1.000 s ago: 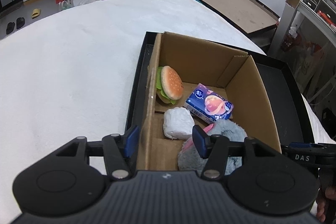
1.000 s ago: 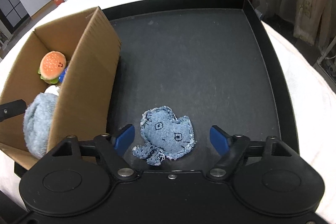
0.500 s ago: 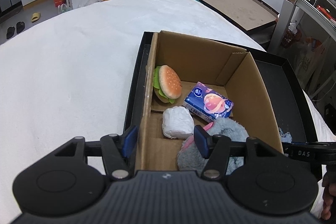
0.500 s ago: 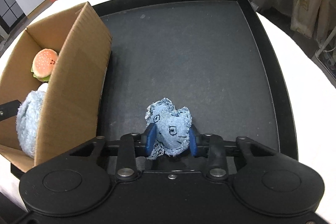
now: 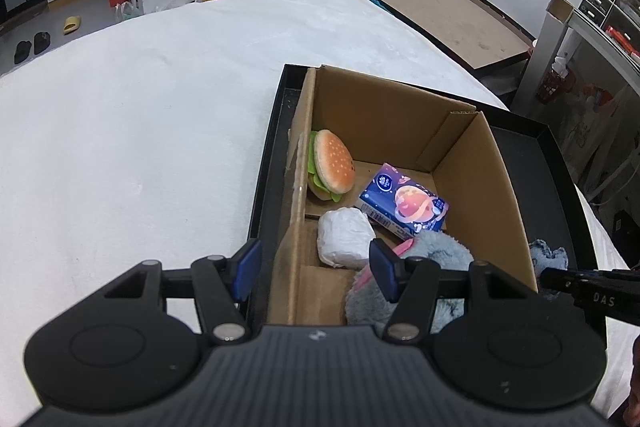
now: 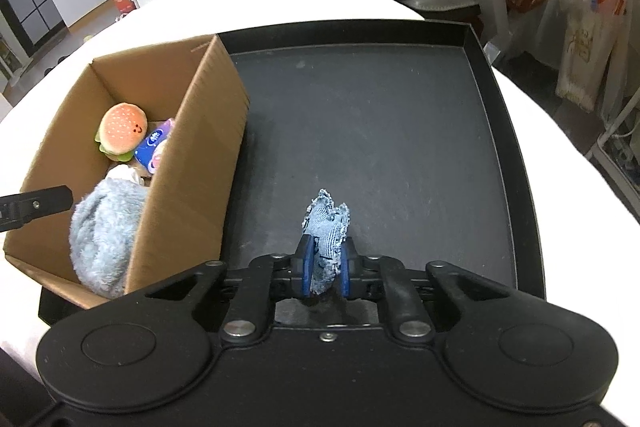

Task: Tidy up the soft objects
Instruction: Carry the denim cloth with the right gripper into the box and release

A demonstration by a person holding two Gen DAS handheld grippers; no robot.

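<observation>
Two right gripper (image 6: 324,273) fingers pinch the denim toy (image 6: 326,227), standing edge-on, long axis pointing away.

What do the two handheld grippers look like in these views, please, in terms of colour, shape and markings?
Both are matte black plastic. The left gripper and right gripper each have two round discs at the base, silver pivot screws, angular linkage arms and blue pads on the fingers. The left body is ribbed. White letters "DAS" mark the right gripper's finger. No cables or sleeves show.
</observation>
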